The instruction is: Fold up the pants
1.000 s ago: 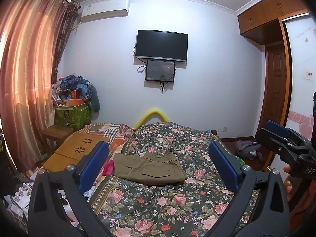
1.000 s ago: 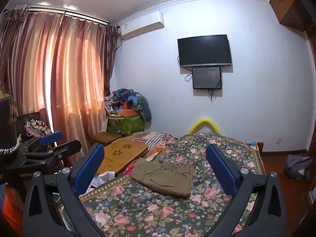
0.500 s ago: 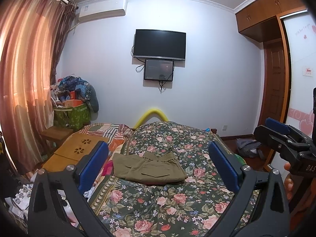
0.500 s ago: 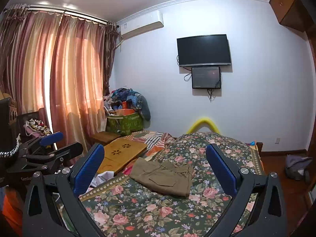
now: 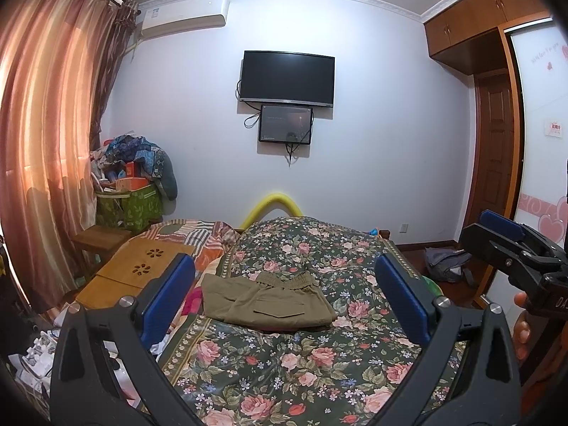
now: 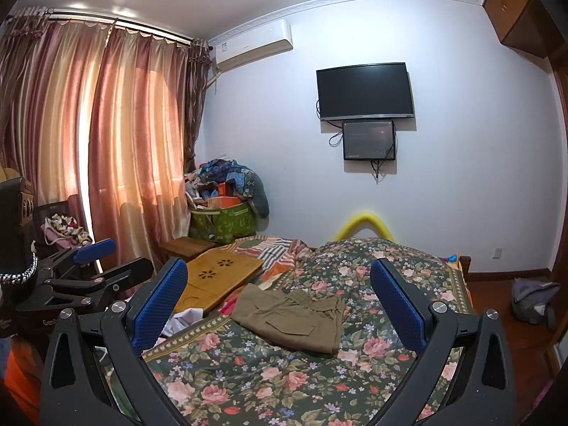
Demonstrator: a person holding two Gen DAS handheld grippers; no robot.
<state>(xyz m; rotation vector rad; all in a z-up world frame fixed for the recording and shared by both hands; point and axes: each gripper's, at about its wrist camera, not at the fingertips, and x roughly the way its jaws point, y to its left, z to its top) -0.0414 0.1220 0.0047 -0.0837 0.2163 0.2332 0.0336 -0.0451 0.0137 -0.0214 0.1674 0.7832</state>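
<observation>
Olive-green pants (image 5: 269,301) lie folded into a compact rectangle on the floral bedspread (image 5: 284,365), waistband toward the far wall; they also show in the right wrist view (image 6: 294,316). My left gripper (image 5: 284,298) is open and empty, held above the bed well short of the pants. My right gripper (image 6: 280,301) is open and empty, also held back from the pants. The right gripper shows at the right edge of the left wrist view (image 5: 511,248). The left gripper shows at the left of the right wrist view (image 6: 92,269).
A wooden lap table (image 5: 138,269) lies left of the pants on a striped blanket. A green bin piled with clothes (image 5: 131,191) stands by the curtain. A TV (image 5: 287,78) hangs on the far wall. A bag (image 5: 447,266) lies on the floor at the right.
Both views have tilted up slightly, so the pants sit a little lower in frame. The pants have not moved and both grippers stay open.
</observation>
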